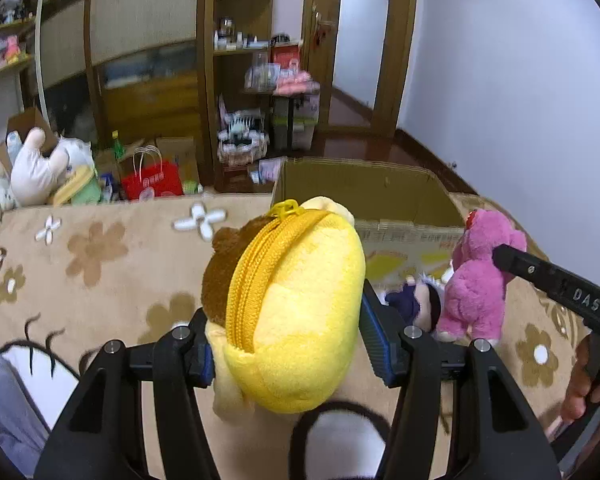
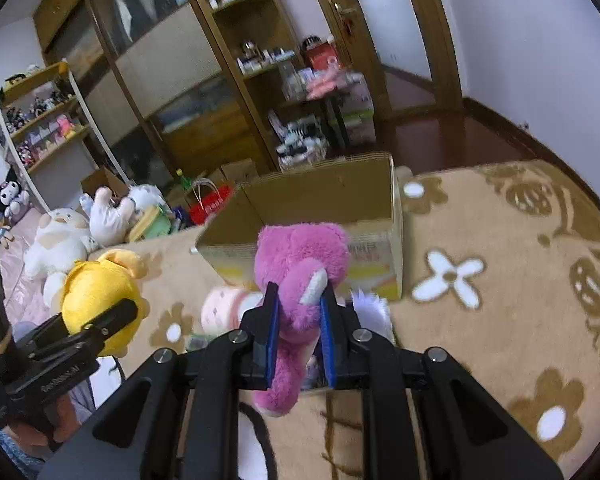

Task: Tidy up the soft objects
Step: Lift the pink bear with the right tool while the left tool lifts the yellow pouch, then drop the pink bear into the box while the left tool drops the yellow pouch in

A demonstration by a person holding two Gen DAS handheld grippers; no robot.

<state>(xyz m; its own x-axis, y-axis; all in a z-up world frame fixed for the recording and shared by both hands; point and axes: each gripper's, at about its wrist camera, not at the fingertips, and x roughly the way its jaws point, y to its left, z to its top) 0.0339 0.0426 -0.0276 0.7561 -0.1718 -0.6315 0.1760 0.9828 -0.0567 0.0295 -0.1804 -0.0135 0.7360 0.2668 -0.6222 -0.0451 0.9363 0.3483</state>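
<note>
Two plush toys held above the flowered beige blanket (image 1: 112,264).
The left gripper (image 1: 288,344) clamps a yellow zippered plush (image 1: 300,300); the right gripper (image 2: 300,340) pinches a pink plush bear (image 2: 300,264), both just before the open cardboard box (image 2: 324,196).

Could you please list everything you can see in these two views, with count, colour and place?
yellow plush pouch: one, yellow with brown, clamped in left gripper
pink plush bear: one, pink, clamped in right gripper
cardboard box: one, brown, open, on blanket behind both toys
small dolls: at least two, by the box
blanket: one, tan, flowered
plush pile: several, mostly white, far left
red bag: one, floor
left gripper: black, shut on pouch
right gripper: black, shut on bear
</note>
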